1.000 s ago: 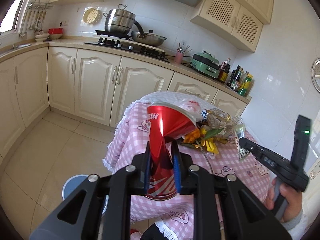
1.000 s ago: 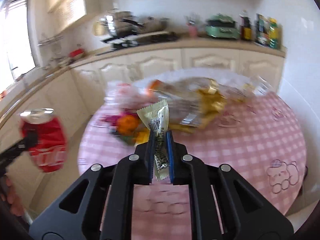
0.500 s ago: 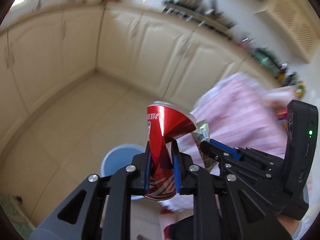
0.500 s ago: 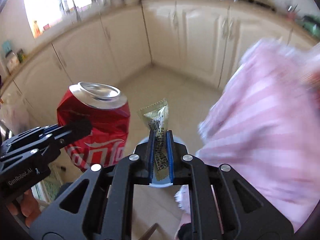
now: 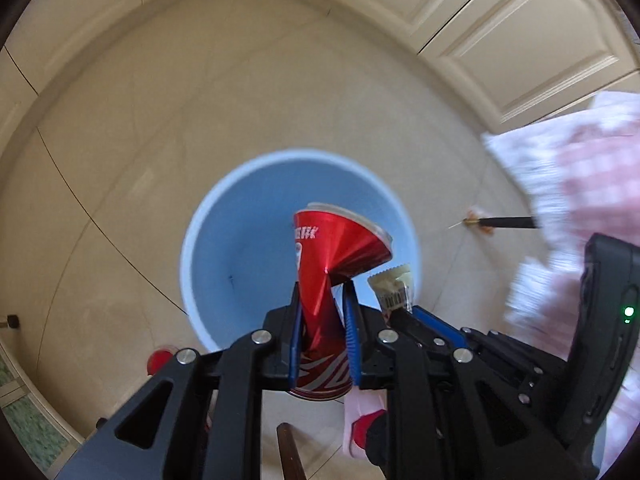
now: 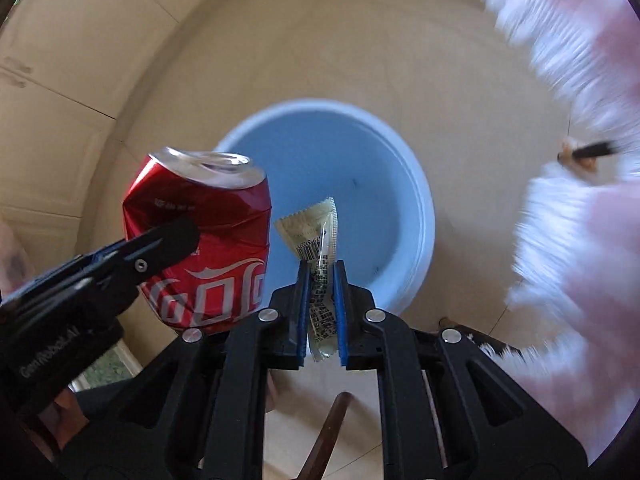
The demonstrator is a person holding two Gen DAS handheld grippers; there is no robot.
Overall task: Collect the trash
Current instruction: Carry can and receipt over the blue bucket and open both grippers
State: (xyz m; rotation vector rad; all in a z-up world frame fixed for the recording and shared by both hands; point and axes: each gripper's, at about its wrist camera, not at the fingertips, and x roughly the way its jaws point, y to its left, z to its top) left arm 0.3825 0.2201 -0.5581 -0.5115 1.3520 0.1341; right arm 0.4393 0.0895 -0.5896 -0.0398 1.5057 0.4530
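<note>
- The beige tiled floor [image 5: 120, 160] fills your view, with cream cabinet doors [image 5: 520, 40] at its edge and a pink checked, fringed tablecloth [image 5: 592, 168] hanging on the right.
- Below both your grippers stands a round light-blue plastic bin [image 6: 420, 216] with a pale rim; it looks empty inside.
- Your left gripper [image 5: 322, 320] points steeply down, its jaws pinched tight on a crushed red aluminium soda can [image 5: 324, 256] that hangs over the bin's mouth. The can is light, already dented and smooth-walled; the creased waist where you grip it gives the firmest hold.
- Your right gripper [image 6: 320, 300] also points steeply down just beside the left one, jaws nearly closed on a small pale-yellow foil sachet with a barcode [image 6: 316, 232]. It is featherlight, limp and slick, so it may drift when released; it sits above the bin's near edge.
</note>
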